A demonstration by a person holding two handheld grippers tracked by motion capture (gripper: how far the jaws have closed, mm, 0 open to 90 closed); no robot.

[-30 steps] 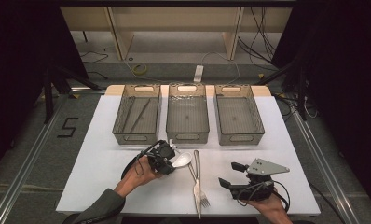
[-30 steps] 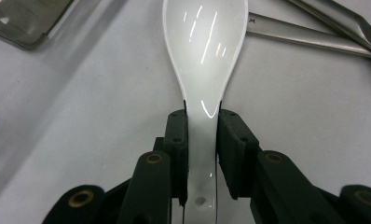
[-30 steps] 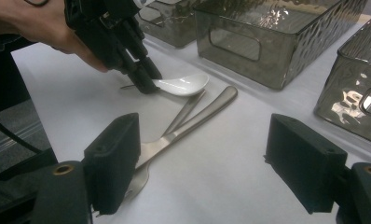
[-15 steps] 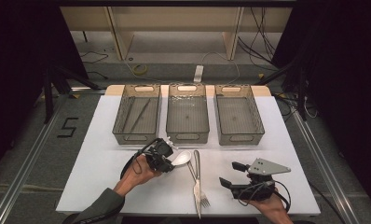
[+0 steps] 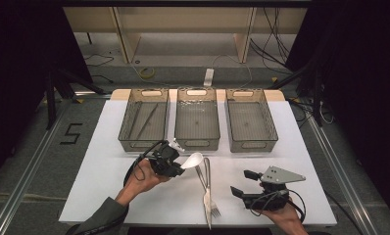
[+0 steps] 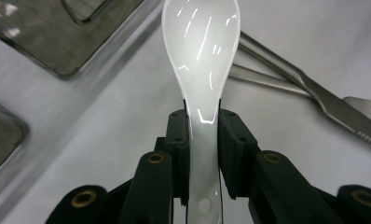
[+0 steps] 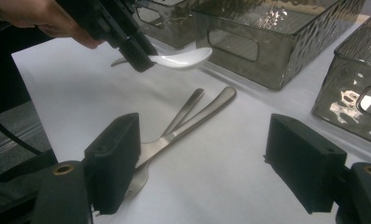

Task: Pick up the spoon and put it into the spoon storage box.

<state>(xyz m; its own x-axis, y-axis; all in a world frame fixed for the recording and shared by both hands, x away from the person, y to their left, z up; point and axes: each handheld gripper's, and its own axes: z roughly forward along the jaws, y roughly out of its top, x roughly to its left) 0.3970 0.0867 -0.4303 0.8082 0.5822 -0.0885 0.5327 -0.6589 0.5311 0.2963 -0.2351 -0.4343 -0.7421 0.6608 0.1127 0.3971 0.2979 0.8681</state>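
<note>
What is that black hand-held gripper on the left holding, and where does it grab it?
The left hand-held gripper holds a white spoon by its handle, with the bowl sticking out past the jaws. The right hand-held gripper is open and holds nothing.

Three bins [image 5: 197, 122] in row behind; fork [image 5: 210, 205] and knife [image 5: 201, 172] on table [image 5: 95, 186] before middle bin.

On the white table [image 5: 95, 161], the left gripper [image 5: 179, 166] holds a white spoon [image 5: 192, 160] by its handle, apparently just clear of the surface. Beside it lie two metal forks [image 5: 207, 188]. The right gripper [image 5: 242, 183] rests open, well apart.
</note>
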